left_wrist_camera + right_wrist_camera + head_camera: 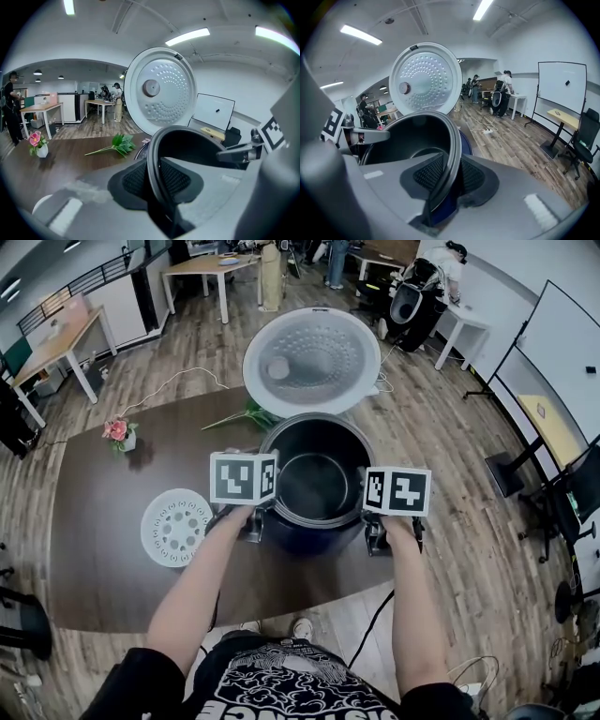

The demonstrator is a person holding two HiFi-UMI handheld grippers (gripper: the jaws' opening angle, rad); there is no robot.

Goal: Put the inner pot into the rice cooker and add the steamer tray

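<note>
Dark metal sat pinched in both tools: the left gripper was clamped on the left rim of the inner pot, and the right gripper was clamped on the opposite rim, each with one pad inside the wall and one outside. The pot hung between them in the mouth of the blue rice cooker, whose perforated lid stood open behind. Whether the pot was seated fully, or rode a little high with blue showing under its rim, could not be settled. The white steamer tray lay flat on the brown table, well apart to the left of the cooker, so that part appeared outstanding. A pink flower and a leafy sprig lay farther back.
</note>
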